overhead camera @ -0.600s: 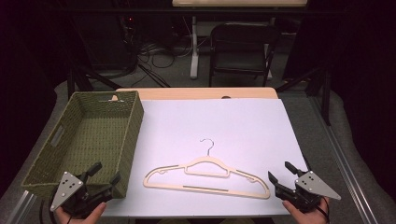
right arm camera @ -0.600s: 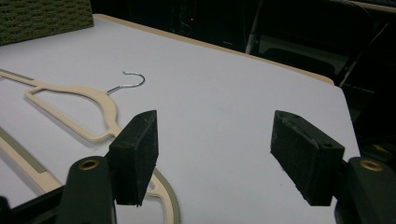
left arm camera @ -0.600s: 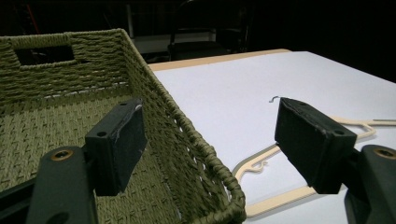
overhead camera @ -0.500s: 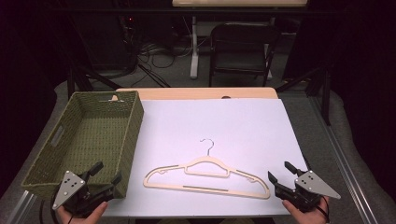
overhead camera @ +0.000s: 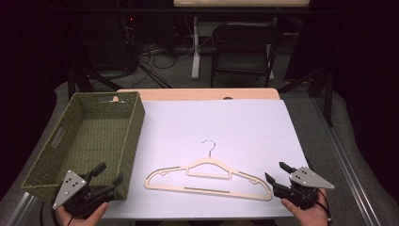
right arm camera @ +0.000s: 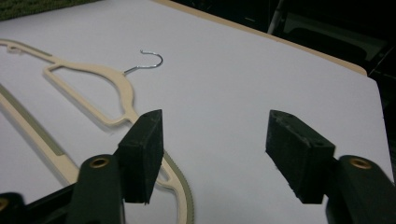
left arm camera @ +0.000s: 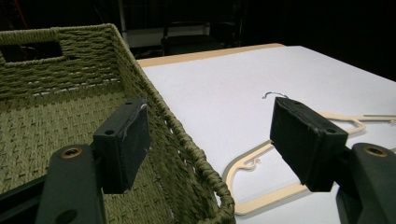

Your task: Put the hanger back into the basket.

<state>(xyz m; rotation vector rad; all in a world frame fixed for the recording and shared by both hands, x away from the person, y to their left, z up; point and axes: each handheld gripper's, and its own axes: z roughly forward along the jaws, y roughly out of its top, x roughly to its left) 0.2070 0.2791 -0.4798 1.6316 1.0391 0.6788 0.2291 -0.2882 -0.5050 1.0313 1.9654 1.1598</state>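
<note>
A cream hanger (overhead camera: 207,176) with a small metal hook lies flat on the white sheet near the table's front edge. A woven green basket (overhead camera: 89,141) stands at the left. My left gripper (overhead camera: 107,175) hovers over the basket's near right corner, open, nothing between its pads. In the left gripper view the basket rim (left arm camera: 187,144) runs between the two black jaws, with the hanger (left arm camera: 261,158) off to the right. My right gripper (overhead camera: 276,173) is open just right of the hanger's end. In the right gripper view the hanger (right arm camera: 102,88) lies ahead and left, its end passing under the left jaw.
The white sheet (overhead camera: 235,127) covers most of the tabletop, with a strip of wood showing along the far edge. A dark chair (overhead camera: 242,47) and cables stand on the floor beyond the table. The basket is empty inside.
</note>
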